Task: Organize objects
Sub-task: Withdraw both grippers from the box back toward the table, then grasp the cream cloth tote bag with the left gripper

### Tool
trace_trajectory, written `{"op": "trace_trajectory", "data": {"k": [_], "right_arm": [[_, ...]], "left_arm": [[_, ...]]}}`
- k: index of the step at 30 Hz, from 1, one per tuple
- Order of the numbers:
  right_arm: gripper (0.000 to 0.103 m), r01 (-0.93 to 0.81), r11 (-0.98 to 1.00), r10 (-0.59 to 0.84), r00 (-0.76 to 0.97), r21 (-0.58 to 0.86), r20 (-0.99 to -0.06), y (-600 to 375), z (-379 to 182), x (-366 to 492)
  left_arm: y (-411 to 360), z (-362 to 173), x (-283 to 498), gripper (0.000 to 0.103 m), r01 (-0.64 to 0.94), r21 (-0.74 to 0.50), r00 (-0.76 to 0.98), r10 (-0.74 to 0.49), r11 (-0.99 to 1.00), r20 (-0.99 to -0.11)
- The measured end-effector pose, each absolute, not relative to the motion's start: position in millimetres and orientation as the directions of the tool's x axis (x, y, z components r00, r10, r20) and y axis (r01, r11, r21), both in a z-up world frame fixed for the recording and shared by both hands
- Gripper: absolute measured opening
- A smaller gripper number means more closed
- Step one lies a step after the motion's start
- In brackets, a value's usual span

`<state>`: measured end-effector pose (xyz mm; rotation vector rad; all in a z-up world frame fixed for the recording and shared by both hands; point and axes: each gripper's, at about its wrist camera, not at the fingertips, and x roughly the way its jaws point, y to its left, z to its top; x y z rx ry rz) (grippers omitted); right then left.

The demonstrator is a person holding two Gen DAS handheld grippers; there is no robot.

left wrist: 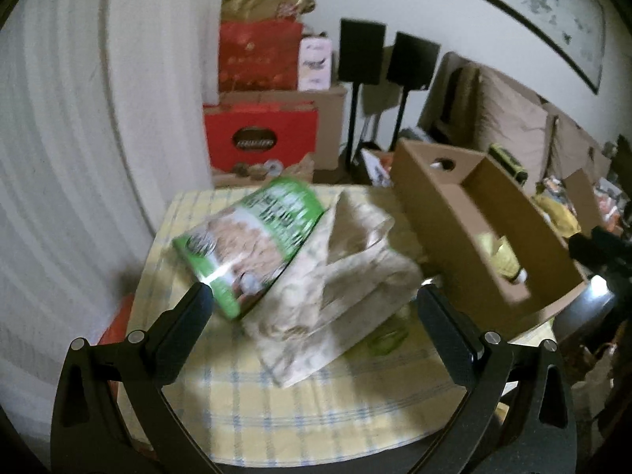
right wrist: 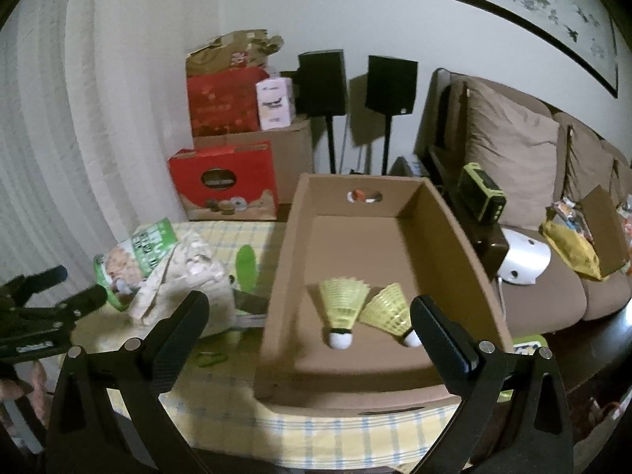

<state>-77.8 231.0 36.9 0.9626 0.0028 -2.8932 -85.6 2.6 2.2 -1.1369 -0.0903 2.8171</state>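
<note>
Left gripper (left wrist: 314, 300): spread wide and empty, hovering low over the table, its fingers to either side of the snack bags without touching them.
Right gripper (right wrist: 310, 308): also spread wide, holding nothing, poised just above the near end of the cardboard box.
Cardboard box (right wrist: 450, 252): open-topped, sitting on the right part of the table, a hand hole cut in its far wall.
Shuttlecocks (right wrist: 343, 308): two yellow ones lie on the box floor near its front, side by side and touching, white corks pointing toward me.
Green snack bag (left wrist: 252, 237): leans tilted on top of the pale bag, left of the box.
Pale bag (left wrist: 347, 280): crumpled, lying on the cloth just beside the box.
Green flat item (right wrist: 245, 266): between the bags and the box wall; too blurred to name.
Table (left wrist: 300, 407): covered in a yellow and blue checked cloth.
Behind: red cartons (right wrist: 223, 179) stacked by the wall, a brown sofa (right wrist: 545, 300) to the right.
</note>
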Motion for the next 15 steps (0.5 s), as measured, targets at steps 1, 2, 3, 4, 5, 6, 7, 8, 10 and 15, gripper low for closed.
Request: {"op": "trace_trajectory", "data": {"k": [1, 2, 3, 4, 5, 6, 7, 8, 10, 15], "right_arm": [[0.102, 0.094, -0.995, -0.092, -0.795, 0.028, -0.599, 227.9, 35.8, -77.9], [0.102, 0.1, -0.995, -0.097, -0.793, 0.028, -0.601, 224.1, 34.4, -78.1], [0.102, 0.105, -0.994, -0.101, -0.792, 0.028, -0.602, 221.2, 33.6, -78.1], [0.102, 0.109, -0.994, -0.104, -0.792, 0.029, -0.602, 219.9, 33.1, -77.8], [0.102, 0.116, -0.993, -0.112, -0.791, 0.033, -0.601, 217.0, 32.4, -77.4], [0.102, 0.119, -0.992, -0.118, -0.791, 0.037, -0.601, 215.9, 32.0, -77.0], [0.102, 0.124, -0.991, -0.125, -0.79, 0.042, -0.6, 214.2, 31.5, -76.3], [0.102, 0.13, -0.99, -0.132, -0.79, 0.046, -0.599, 211.8, 31.0, -75.2], [0.102, 0.141, -0.989, -0.139, -0.788, 0.044, -0.599, 207.5, 30.2, -73.3], [0.102, 0.15, -0.988, -0.142, -0.789, 0.038, -0.598, 204.3, 30.6, -71.1]], "left_arm": [[-0.5, -3.7, -85.4, 0.103, -0.068, -0.092, -0.709, 0.113, -0.993, -0.696], [-1.3, -8.4, -85.0, 0.103, -0.067, -0.09, -0.704, 0.111, -0.994, -0.702], [-2.8, -13.7, -84.9, 0.103, -0.068, -0.087, -0.697, 0.11, -0.994, -0.708], [-3.6, -19.1, -84.9, 0.103, -0.068, -0.082, -0.691, 0.106, -0.994, -0.715], [-3.9, -23.8, -85.8, 0.103, -0.066, -0.079, -0.685, 0.103, -0.995, -0.721], [-3.7, -28.5, -87.2, 0.103, -0.063, -0.077, -0.679, 0.099, -0.995, -0.727], [-3.8, -32.9, -88.9, 0.103, -0.059, -0.078, -0.674, 0.097, -0.995, -0.732], [-3.9, -36.0, -90.5, 0.103, -0.056, -0.078, -0.672, 0.095, -0.995, -0.734], [-3.3, -39.9, -93.5, 0.102, -0.051, -0.069, -0.674, 0.085, -0.996, -0.733], [7.9, -38.6, -103.1, 0.099, -0.083, -0.068, -0.68, 0.106, -0.994, -0.726]]}}
